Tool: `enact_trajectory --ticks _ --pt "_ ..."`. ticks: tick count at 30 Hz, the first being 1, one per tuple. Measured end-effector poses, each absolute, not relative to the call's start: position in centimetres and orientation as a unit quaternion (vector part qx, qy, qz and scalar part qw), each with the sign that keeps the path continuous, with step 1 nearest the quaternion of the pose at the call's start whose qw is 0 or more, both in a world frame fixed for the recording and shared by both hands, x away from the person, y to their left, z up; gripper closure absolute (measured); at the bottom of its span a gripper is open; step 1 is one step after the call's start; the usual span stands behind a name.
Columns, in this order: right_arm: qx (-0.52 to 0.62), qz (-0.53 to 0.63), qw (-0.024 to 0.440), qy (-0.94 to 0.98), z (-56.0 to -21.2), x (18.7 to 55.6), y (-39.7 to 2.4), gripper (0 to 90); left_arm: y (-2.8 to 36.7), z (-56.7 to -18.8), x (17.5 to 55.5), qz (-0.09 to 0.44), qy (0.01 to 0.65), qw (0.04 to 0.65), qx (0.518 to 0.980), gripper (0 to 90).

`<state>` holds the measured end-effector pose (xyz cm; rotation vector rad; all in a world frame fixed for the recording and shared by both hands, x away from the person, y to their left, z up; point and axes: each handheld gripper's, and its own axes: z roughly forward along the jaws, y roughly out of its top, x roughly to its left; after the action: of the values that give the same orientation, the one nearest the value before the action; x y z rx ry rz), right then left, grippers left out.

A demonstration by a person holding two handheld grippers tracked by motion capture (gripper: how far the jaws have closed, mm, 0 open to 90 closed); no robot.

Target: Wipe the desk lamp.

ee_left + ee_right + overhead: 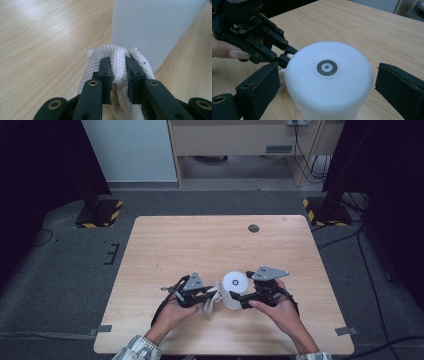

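Note:
A white cylinder [235,283] with a small grey disc on its flat top [327,67] stands upright near the table's front edge. A white braided cord [105,52] bunches at its left side. My left gripper [209,296] is shut on that cord, which is pinched between the black jaws [119,62], with the cylinder wall [155,27] just behind. My right gripper [239,298] is open. Its jaws straddle the cylinder [327,75]: the left one is close against the wall, the right one stands off with a gap. The left gripper [284,58] also appears beyond the cylinder.
The wooden table [200,245] has a dark round grommet [254,228] near its far edge. Yellow-and-black striped stand bases [98,213] [326,210] sit on the floor past the far corners. Cables trail on the floor at the right [350,237].

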<state>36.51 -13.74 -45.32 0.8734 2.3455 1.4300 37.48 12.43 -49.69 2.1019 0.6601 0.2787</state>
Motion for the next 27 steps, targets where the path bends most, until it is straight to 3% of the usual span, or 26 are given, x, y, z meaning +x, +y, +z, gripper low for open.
enact_trajectory --ticks 13,27 --pt "0.293 0.474 0.148 0.817 -46.2 37.1 -12.8 9.0 10.3 -50.9 35.7 0.082 0.234 0.411 0.877 75.9" --pt "0.29 0.471 0.157 0.818 -46.1 36.9 -12.7 9.1 7.6 -50.0 33.5 0.074 0.182 0.435 0.879 76.0"
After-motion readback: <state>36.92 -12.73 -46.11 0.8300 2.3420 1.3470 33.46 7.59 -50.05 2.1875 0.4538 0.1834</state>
